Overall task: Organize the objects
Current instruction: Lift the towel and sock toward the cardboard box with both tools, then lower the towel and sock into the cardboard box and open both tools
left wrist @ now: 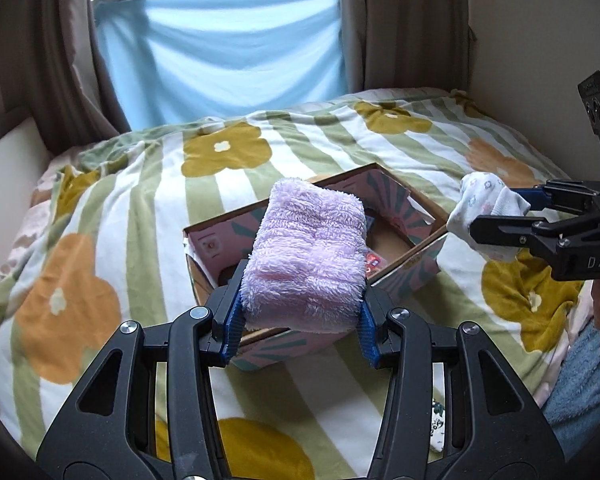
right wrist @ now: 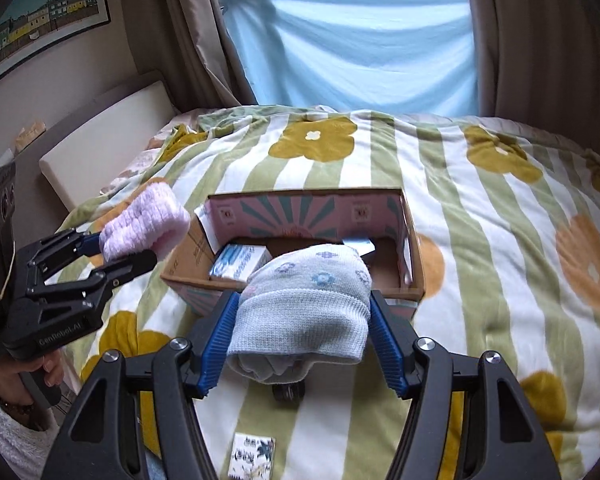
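Note:
My left gripper (left wrist: 300,312) is shut on a fluffy lilac sock bundle (left wrist: 308,252) and holds it above the near edge of an open pink-patterned cardboard box (left wrist: 404,280) on the bed. My right gripper (right wrist: 304,332) is shut on a pale grey-blue rolled sock with small flowers (right wrist: 304,304), held above the box's near wall (right wrist: 416,292). Each gripper shows in the other's view: the right one (left wrist: 496,220) beside the box's right corner, the left one (right wrist: 140,240) at the box's left end. Inside the box lies a blue-and-white packet (right wrist: 240,260).
The box sits on a striped floral blanket (right wrist: 480,240) covering the bed. A small patterned card (right wrist: 252,456) and a dark small object (right wrist: 288,392) lie on the blanket near me. A cream headboard cushion (right wrist: 104,144) is at left; curtains and a blue sheet (right wrist: 360,48) stand behind.

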